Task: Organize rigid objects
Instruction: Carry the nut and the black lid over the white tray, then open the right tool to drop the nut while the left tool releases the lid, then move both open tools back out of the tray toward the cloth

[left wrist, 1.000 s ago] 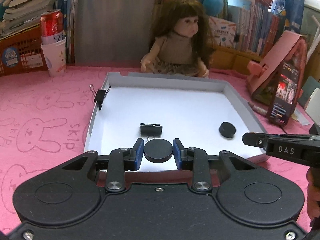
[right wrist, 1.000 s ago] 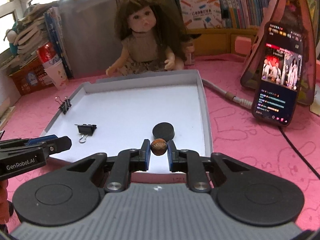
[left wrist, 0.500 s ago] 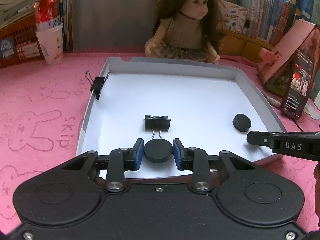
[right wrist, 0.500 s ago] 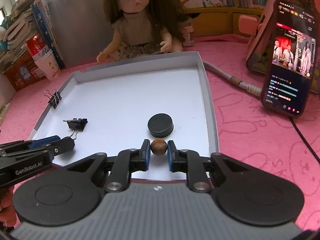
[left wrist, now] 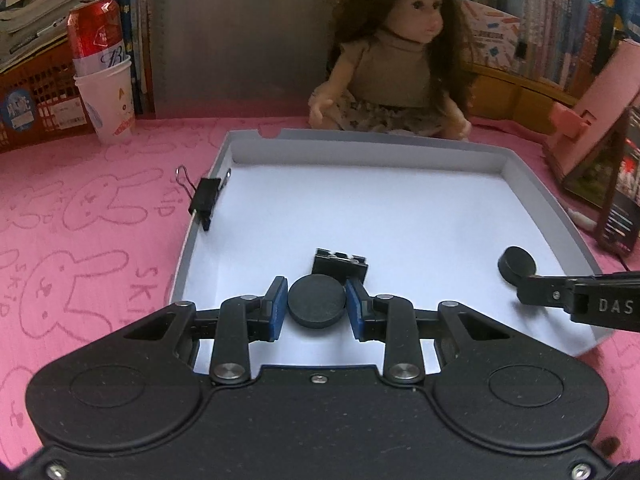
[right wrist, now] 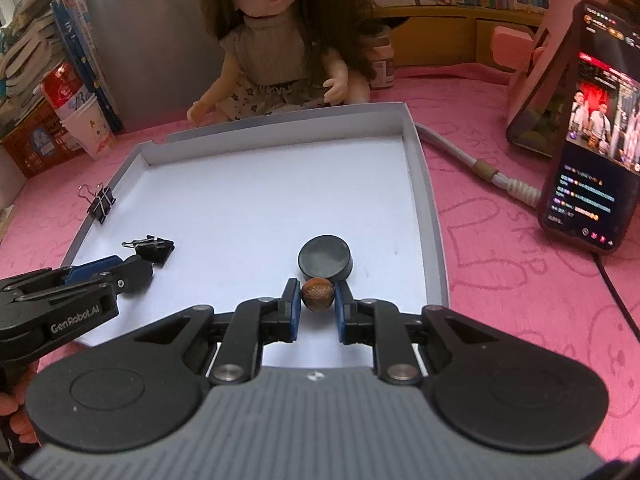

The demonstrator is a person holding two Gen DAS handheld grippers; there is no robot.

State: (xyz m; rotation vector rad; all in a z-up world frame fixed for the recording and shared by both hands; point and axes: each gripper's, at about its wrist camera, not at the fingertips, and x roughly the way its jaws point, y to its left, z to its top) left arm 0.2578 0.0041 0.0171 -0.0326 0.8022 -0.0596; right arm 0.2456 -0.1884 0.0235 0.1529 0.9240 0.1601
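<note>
Dim warm light, fisheye-bent edges, slight corner blur.

1. Black discs: two. One [left wrist: 317,306] lies over the near part of the tray [left wrist: 360,147]; one [right wrist: 326,257] lies toward the tray's right wall.
2. Binder clips: two. One [left wrist: 205,198] sits on the tray's left wall; one [right wrist: 154,248] lies inside the tray.
3. Brown nuts: one [right wrist: 317,294], just in front of the right-hand disc.
4. Dolls: one [right wrist: 276,44], behind the tray.
</note>
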